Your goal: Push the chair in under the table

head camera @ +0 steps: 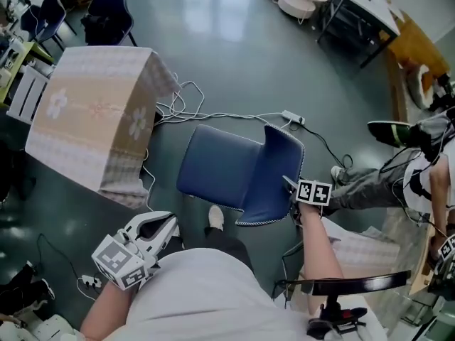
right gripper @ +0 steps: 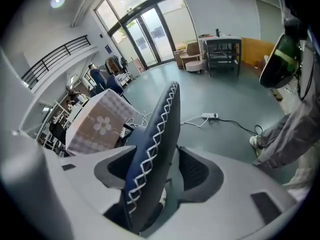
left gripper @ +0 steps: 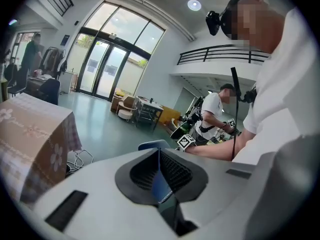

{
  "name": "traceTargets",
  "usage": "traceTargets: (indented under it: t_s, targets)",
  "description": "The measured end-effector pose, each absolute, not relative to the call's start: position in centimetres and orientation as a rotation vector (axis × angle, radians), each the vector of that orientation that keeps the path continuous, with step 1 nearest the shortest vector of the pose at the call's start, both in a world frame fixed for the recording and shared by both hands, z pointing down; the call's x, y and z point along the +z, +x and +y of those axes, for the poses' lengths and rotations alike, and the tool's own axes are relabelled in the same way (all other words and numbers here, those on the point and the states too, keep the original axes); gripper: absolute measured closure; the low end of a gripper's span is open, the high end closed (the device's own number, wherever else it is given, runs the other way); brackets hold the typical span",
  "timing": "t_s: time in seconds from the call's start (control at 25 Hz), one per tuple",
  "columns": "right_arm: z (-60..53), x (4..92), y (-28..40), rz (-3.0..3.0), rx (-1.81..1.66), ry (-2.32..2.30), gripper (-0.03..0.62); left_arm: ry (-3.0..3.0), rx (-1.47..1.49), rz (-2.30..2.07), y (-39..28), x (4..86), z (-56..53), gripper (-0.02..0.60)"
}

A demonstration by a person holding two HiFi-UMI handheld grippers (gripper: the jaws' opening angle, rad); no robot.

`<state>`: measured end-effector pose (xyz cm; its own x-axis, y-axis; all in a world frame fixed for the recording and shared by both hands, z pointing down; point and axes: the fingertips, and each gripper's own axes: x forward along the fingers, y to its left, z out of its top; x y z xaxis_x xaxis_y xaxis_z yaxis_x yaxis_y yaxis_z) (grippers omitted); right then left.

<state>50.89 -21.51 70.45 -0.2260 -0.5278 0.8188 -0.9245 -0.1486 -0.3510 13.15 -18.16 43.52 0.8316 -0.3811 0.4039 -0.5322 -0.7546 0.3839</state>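
Observation:
The blue chair point(head camera: 217, 169) stands on the grey floor with its seat facing the cloth-covered table point(head camera: 92, 112) at the left. My right gripper point(head camera: 290, 183) is at the side edge of the chair's backrest point(head camera: 274, 176). In the right gripper view the backrest point(right gripper: 160, 129), edged with white zigzag stitching, runs between the wide-open jaws of the right gripper point(right gripper: 157, 164); it lies close to the left pad and clear of the right one. My left gripper point(head camera: 170, 222) hangs shut and empty near my body. The left gripper point(left gripper: 159, 156) points toward the chair point(left gripper: 152, 144) and the table point(left gripper: 30, 139).
White cables point(head camera: 192, 112) and a power strip point(head camera: 291, 117) lie on the floor behind the chair. A seated person's legs point(head camera: 377, 183) reach in from the right. Dark chairs point(head camera: 106, 13) stand at the top left, a desk point(head camera: 362, 6) at the top right.

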Motion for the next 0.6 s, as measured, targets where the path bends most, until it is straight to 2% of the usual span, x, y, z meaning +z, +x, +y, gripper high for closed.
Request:
traceTargets:
  t_s: [0.12,0.2,0.28,0.6]
  targets:
    - [-21.3,71.2,50.3,-1.677,1.384,1.560,0.339,2.495,0.412,-0.711,12.9,43.5,-18.9,0.569]
    - [-21.4,71.3,50.0,-1.663,1.386,1.539,0.423,2.493,0.396,-0.728,12.5,43.6,-19.6,0.569]
    - [-21.8,71.5,49.5,-1.646,1.376,1.531,0.459,2.495,0.379,-0.745,11.9,43.6,-20.1,0.569]
    - [-22.4,71.4,49.1,-1.603,1.525,1.642,0.513,2.492,0.329,-0.770,9.6,43.2,-21.1,0.569]
